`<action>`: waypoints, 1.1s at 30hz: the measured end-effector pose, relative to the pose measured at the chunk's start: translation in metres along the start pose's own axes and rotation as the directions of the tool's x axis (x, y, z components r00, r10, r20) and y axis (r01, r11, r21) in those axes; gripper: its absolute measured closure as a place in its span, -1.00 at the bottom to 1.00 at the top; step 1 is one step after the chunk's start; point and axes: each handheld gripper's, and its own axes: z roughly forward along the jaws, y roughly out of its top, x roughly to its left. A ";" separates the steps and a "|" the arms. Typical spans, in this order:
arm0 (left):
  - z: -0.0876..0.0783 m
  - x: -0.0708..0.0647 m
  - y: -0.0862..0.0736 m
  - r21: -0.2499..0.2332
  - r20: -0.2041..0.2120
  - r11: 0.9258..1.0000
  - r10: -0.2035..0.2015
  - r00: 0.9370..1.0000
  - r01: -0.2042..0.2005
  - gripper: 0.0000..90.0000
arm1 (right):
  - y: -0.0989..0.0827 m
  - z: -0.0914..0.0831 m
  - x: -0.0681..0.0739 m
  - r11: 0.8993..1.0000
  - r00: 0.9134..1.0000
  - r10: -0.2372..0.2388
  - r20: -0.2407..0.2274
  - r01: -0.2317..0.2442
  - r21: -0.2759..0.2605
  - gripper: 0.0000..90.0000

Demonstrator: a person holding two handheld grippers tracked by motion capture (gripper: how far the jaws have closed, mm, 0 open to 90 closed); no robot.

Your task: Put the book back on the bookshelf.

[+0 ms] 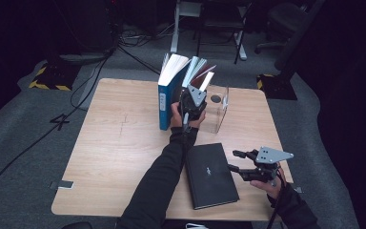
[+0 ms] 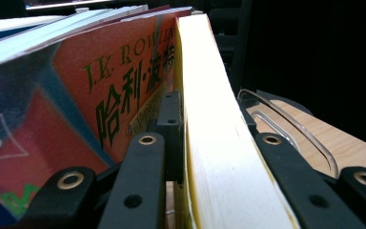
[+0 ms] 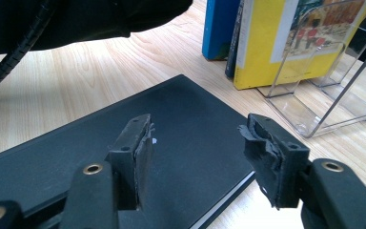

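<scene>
Several books stand upright at the back of the wooden table: a blue book, an orange-covered book, and a thick book with yellowish page edges. My left gripper is shut on that yellow book, one jaw on each side of it and its left pad wedged against the orange cover. A black notebook lies flat near the front edge. My right gripper hovers at its right edge, open, with the black cover below the jaws and nothing between them.
A clear acrylic bookend stands right of the books, against the yellow book's cover. The person's left sleeve crosses the table's middle beside the notebook. Cables, a desk leg and chair bases sit on the floor behind the table.
</scene>
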 end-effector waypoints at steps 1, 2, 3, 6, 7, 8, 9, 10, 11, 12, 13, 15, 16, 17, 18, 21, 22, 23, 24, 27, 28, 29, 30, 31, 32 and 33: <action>-0.001 0.001 0.000 0.003 0.000 1.000 0.002 1.000 -0.002 0.64 | 0.000 0.000 0.000 1.000 1.000 0.001 0.001 -0.001 -0.001 -0.02; -0.001 0.002 0.000 0.003 0.010 1.000 -0.001 1.000 0.001 0.64 | 0.000 0.000 0.000 1.000 1.000 0.002 -0.001 -0.002 -0.002 -0.02; -0.001 0.002 0.000 0.004 0.013 1.000 0.001 1.000 -0.001 0.63 | 0.000 0.000 0.000 1.000 1.000 0.001 0.000 -0.001 0.001 -0.02; -0.003 0.004 -0.001 0.003 0.030 1.000 0.003 1.000 -0.003 0.59 | 0.000 0.001 0.001 1.000 1.000 -0.004 -0.003 0.004 0.007 -0.02; -0.003 0.004 -0.002 0.000 0.030 1.000 0.002 1.000 -0.002 0.58 | 0.000 0.001 0.001 1.000 1.000 -0.004 -0.002 0.004 0.008 -0.02; -0.004 0.004 -0.002 0.001 0.037 1.000 0.006 0.999 -0.006 0.56 | 0.000 0.001 0.001 1.000 1.000 -0.003 -0.002 0.003 0.007 -0.02; -0.005 0.004 -0.002 0.000 0.040 1.000 0.004 0.999 -0.004 0.54 | 0.000 0.001 0.000 1.000 1.000 -0.001 -0.001 0.001 0.006 -0.03; -0.006 0.005 -0.002 0.000 0.040 1.000 0.011 0.999 -0.011 0.51 | 0.000 0.001 0.000 1.000 1.000 0.000 0.000 0.000 0.006 -0.03; -0.006 0.005 -0.002 0.000 0.040 1.000 0.011 0.999 -0.011 0.48 | 0.000 0.001 0.000 1.000 1.000 0.000 0.000 0.000 0.006 -0.03; -0.008 0.005 -0.002 -0.005 0.044 1.000 0.016 0.999 -0.016 0.45 | 0.000 0.001 0.000 1.000 1.000 0.000 0.001 0.000 0.007 -0.03; -0.011 0.005 -0.003 -0.007 0.048 1.000 0.021 0.999 -0.020 0.43 | 0.000 0.000 0.000 1.000 1.000 -0.001 0.002 0.001 0.007 -0.03; -0.013 0.005 -0.003 -0.007 0.055 1.000 0.026 0.998 -0.025 0.39 | 0.000 0.000 0.000 1.000 1.000 -0.001 0.001 0.001 0.006 -0.03; -0.016 0.004 -0.003 -0.003 0.063 0.999 0.048 0.997 -0.048 0.38 | 0.000 0.000 0.000 1.000 1.000 0.000 0.002 0.000 0.008 -0.03; -0.017 0.004 -0.003 -0.002 0.065 0.999 0.051 0.997 -0.051 0.37 | -0.001 0.001 0.000 1.000 1.000 0.001 0.002 -0.001 0.007 -0.03; -0.017 0.004 -0.003 -0.002 0.065 0.999 0.051 0.997 -0.051 0.37 | -0.001 0.001 0.000 1.000 1.000 0.001 0.002 -0.001 0.007 -0.03; -0.020 0.006 -0.005 0.004 0.080 0.998 0.055 0.995 -0.056 0.34 | -0.001 0.001 0.000 1.000 1.000 0.002 0.002 -0.002 0.012 -0.03; -0.022 0.007 -0.007 0.008 0.089 0.998 0.058 0.994 -0.059 0.34 | -0.001 0.001 0.000 1.000 1.000 0.001 0.001 -0.001 0.014 -0.03; -0.023 0.008 -0.008 0.008 0.092 0.998 0.055 0.994 -0.056 0.34 | -0.001 0.002 0.000 1.000 1.000 -0.001 0.002 0.000 0.014 -0.03; -0.025 0.010 -0.010 0.013 0.096 0.998 0.057 0.994 -0.058 0.31 | -0.001 0.002 0.000 1.000 1.000 0.000 0.001 0.000 0.014 -0.03; -0.032 0.016 -0.018 0.028 0.128 0.998 0.057 0.990 -0.061 0.15 | -0.001 0.001 0.000 1.000 1.000 0.001 -0.001 -0.001 0.016 -0.03; -0.034 0.018 -0.021 0.032 0.145 0.998 0.053 0.988 -0.058 0.13 | -0.001 0.001 0.000 1.000 1.000 0.001 0.000 -0.001 0.018 -0.03; -0.034 0.018 -0.021 0.032 0.145 0.998 0.053 0.988 -0.058 0.13 | -0.001 0.001 0.000 1.000 1.000 0.001 0.000 -0.001 0.018 -0.03; -0.037 0.020 -0.026 0.044 0.148 0.997 0.061 0.987 -0.069 0.13 | -0.001 0.002 0.000 1.000 1.000 0.003 -0.002 -0.003 0.017 -0.03; -0.040 0.022 -0.030 0.051 0.158 0.996 0.066 0.985 -0.075 0.07 | -0.002 0.002 0.000 1.000 1.000 0.004 -0.002 -0.004 0.020 -0.03; -0.042 0.023 -0.036 0.056 0.166 0.995 0.069 0.984 -0.080 0.06 | -0.002 0.003 0.000 1.000 1.000 0.003 -0.004 -0.003 0.023 -0.03; -0.044 0.024 -0.040 0.066 0.170 0.994 0.077 0.982 -0.089 0.04 | -0.002 0.003 0.001 1.000 1.000 0.000 -0.003 0.000 0.026 -0.03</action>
